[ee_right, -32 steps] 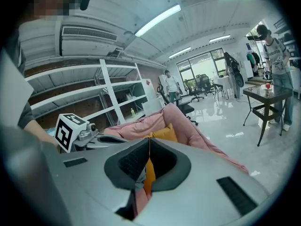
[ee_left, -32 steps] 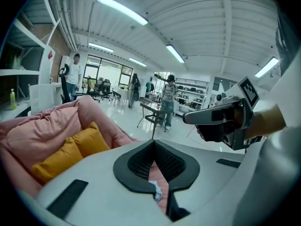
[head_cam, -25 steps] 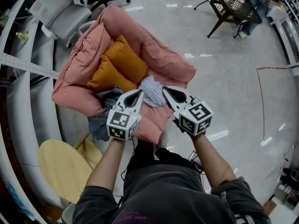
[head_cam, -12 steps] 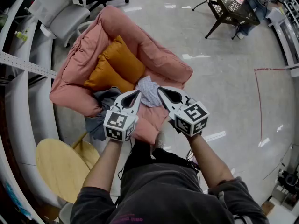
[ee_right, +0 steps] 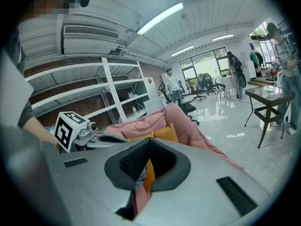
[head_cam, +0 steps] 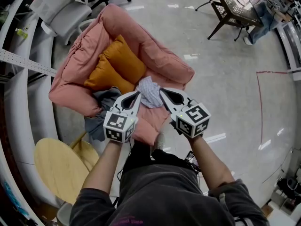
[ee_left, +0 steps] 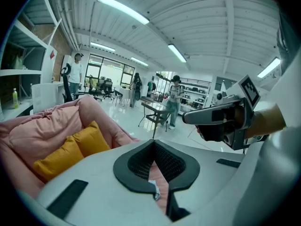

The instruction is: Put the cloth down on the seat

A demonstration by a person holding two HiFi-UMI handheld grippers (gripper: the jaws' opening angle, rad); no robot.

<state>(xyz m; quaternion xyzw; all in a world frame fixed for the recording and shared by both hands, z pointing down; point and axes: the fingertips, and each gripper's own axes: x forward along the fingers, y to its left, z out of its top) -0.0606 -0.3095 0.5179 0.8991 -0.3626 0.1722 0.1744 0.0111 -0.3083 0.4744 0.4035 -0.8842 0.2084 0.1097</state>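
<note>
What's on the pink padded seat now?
Two orange cushions at the back, a pale patterned cloth before them, a grey cloth draped over the near edge. The left gripper and right gripper cover what lies beneath them.

The cloth (head_cam: 150,90) lies on the seat (head_cam: 157,118), before two cushions (head_cam: 120,66).

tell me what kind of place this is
Likely an open-plan office or lab workspace: a white office chair, metal shelving along the wall, a black metal table on polished floor.
</note>
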